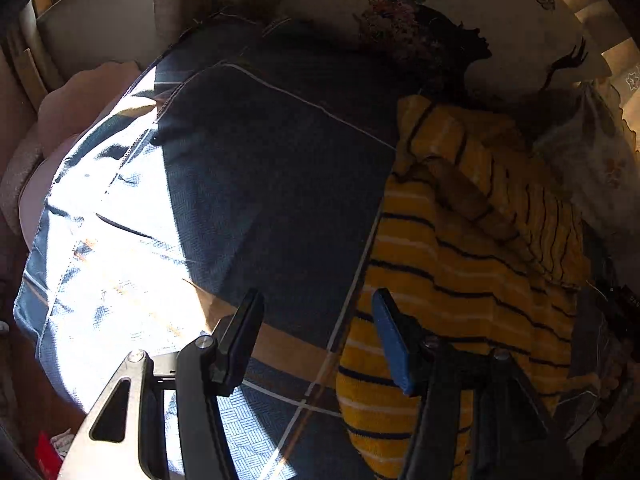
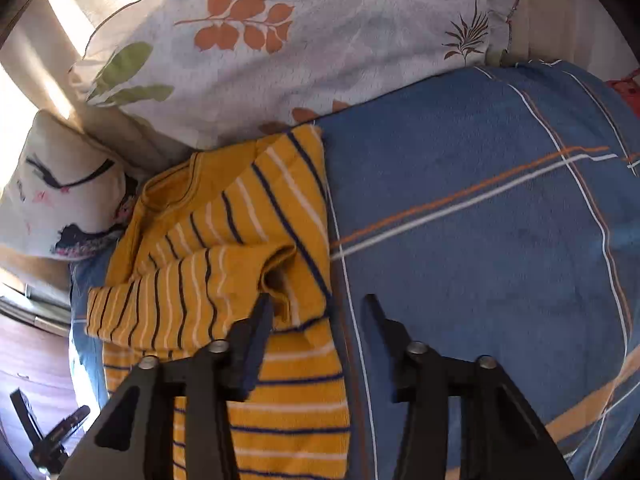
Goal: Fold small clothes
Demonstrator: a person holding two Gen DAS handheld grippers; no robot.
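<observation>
Both tongs, left [image 1: 316,336] and right [image 2: 316,320], stand apart and empty above the yellow striped garment [image 2: 256,240]. It lies partly folded on the blue plaid bedspread [image 2: 480,208], its top edge beside the leaf-print pillow [image 2: 280,40]. Bare bedspread extends beyond the garment's long edge.

One yellow striped shirt [image 2: 256,240] lies partly under and ahead of the right view's jaws, on one blue plaid blanket [image 2: 480,220] that runs between them. Beyond the jaws sit two pillows: one leaf-printed pillow [image 2: 300,52], one bird-printed pillow [image 2: 60,192].
</observation>
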